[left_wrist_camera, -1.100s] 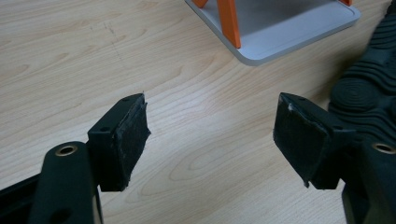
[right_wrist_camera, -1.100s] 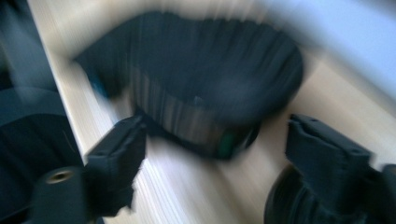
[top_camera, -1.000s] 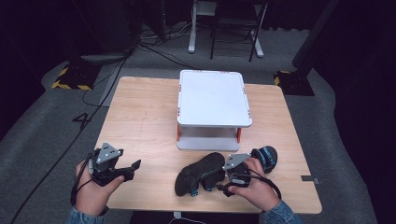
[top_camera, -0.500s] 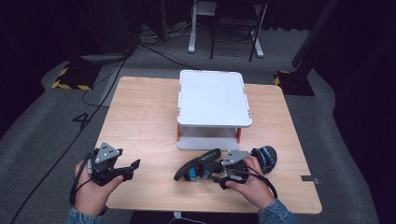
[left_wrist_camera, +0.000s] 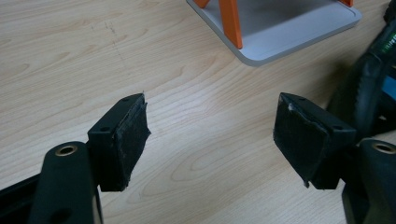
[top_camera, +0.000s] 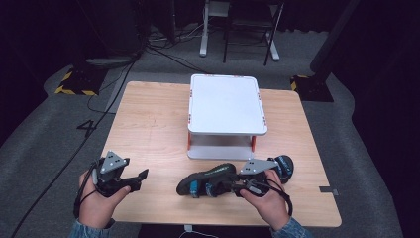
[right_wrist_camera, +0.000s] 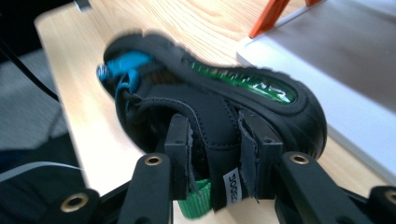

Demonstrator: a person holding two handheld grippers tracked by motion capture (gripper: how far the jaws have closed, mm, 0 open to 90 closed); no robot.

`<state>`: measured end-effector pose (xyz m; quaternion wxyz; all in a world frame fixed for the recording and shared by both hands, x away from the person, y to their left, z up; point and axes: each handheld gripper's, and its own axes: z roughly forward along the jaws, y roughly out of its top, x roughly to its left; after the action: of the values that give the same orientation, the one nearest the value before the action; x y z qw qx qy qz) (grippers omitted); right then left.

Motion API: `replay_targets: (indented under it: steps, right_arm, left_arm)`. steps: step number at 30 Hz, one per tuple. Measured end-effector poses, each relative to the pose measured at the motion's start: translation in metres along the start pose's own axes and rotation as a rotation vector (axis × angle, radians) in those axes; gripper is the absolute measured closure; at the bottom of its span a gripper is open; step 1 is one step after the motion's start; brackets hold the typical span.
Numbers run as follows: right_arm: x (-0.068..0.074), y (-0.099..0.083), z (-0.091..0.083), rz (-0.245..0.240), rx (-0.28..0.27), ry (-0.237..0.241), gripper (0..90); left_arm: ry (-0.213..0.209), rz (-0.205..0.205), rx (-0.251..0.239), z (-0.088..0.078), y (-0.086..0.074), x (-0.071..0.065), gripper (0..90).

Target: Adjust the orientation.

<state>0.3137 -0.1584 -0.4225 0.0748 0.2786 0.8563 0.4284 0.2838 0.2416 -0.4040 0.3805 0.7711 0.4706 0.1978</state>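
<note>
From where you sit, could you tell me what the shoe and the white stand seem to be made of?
The shoe looks like matt black leather or a synthetic like it, with a stitched strap, a rubbery sole and a glossy green inlay. The stand seems to be smooth white plastic or coated board with a faint sheen, on orange legs, probably plastic.

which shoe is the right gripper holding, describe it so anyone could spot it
Start at the white two-tier stand in the middle of the table; just in front of it, near the table's front edge, lies a black shoe clamped by the right gripper. It has blue trim, unlike the second shoe lying free behind that hand.
</note>
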Motion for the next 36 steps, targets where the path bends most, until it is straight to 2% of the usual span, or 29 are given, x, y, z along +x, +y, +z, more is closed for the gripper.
replay_targets:
  steps: [3, 4, 6, 7, 8, 10, 11, 12, 13, 15, 16, 19, 22, 23, 24, 26, 28, 33, 36]
  right_arm:
    - [0.005, 0.003, -0.002, 0.096, 0.041, 0.045, 66.4]
    - [0.006, 0.003, -0.002, 0.113, 0.048, 0.037, 65.7]
    - [0.003, 0.002, 0.001, 0.089, 0.063, -0.025, 60.5]
    - [-0.001, 0.001, 0.003, 0.080, 0.046, -0.056, 53.3]
    - [-0.006, -0.001, 0.006, 0.073, 0.039, -0.066, 48.4]
    - [-0.015, -0.006, 0.014, 0.067, 0.037, -0.062, 44.3]
    - [-0.021, -0.009, 0.019, 0.060, 0.031, -0.079, 41.5]
    - [-0.024, -0.012, 0.022, 0.071, -0.016, -0.086, 43.3]
    - [-0.028, -0.014, 0.022, 0.072, -0.042, -0.082, 41.8]
    - [-0.032, -0.014, 0.020, 0.080, -0.038, -0.046, 42.0]
    - [-0.032, -0.013, 0.018, 0.072, -0.045, -0.049, 42.2]
    - [-0.032, -0.012, 0.013, 0.044, -0.070, -0.061, 33.8]
    - [-0.031, -0.008, 0.008, -0.005, -0.087, -0.069, 29.0]
    - [-0.031, -0.008, 0.008, -0.005, -0.087, -0.069, 29.0]
    - [-0.032, -0.006, 0.006, -0.050, -0.073, -0.072, 22.8]
    - [-0.034, -0.004, 0.009, -0.100, -0.039, -0.058, 14.3]
    - [-0.034, -0.002, 0.014, -0.135, -0.021, -0.059, 16.7]
    - [-0.030, -0.001, 0.038, -0.238, 0.077, -0.006, 15.7]
    - [-0.025, -0.003, 0.049, -0.299, 0.119, -0.055, 18.3]
  left_arm:
    - [-0.003, 0.000, 0.007, 0.001, 0.000, 0.000, 26.8]
    - [-0.002, 0.000, 0.004, 0.002, 0.000, -0.001, 26.8]
    - [-0.004, 0.002, 0.006, 0.002, 0.000, -0.002, 26.8]
    - [-0.004, 0.002, 0.006, 0.002, 0.000, -0.002, 26.8]
    - [-0.007, 0.000, 0.006, 0.003, 0.000, -0.002, 26.8]
    - [-0.007, -0.002, 0.007, 0.003, 0.000, -0.002, 26.8]
    - [-0.004, -0.003, 0.006, 0.003, 0.001, -0.002, 26.8]
    - [-0.006, 0.000, 0.006, 0.003, 0.001, -0.001, 26.8]
    - [-0.005, 0.001, 0.006, 0.004, 0.001, -0.001, 26.8]
    - [-0.006, 0.003, 0.010, 0.004, 0.001, -0.001, 26.8]
    - [-0.008, -0.001, 0.011, 0.005, 0.001, -0.001, 26.8]
    - [-0.011, 0.000, 0.011, 0.006, 0.001, -0.001, 26.8]
    - [-0.013, 0.005, 0.010, 0.006, 0.002, -0.002, 26.8]
    - [-0.013, 0.005, 0.010, 0.006, 0.002, -0.002, 26.8]
    - [-0.012, 0.004, 0.008, 0.006, 0.002, -0.002, 26.8]
    - [-0.014, 0.003, 0.010, 0.006, 0.002, -0.002, 26.8]
    - [-0.015, 0.005, 0.012, 0.007, 0.002, -0.002, 26.8]
    - [-0.012, 0.006, 0.012, 0.006, 0.002, -0.002, 26.8]
    - [-0.013, 0.004, 0.014, 0.005, 0.001, -0.001, 26.8]
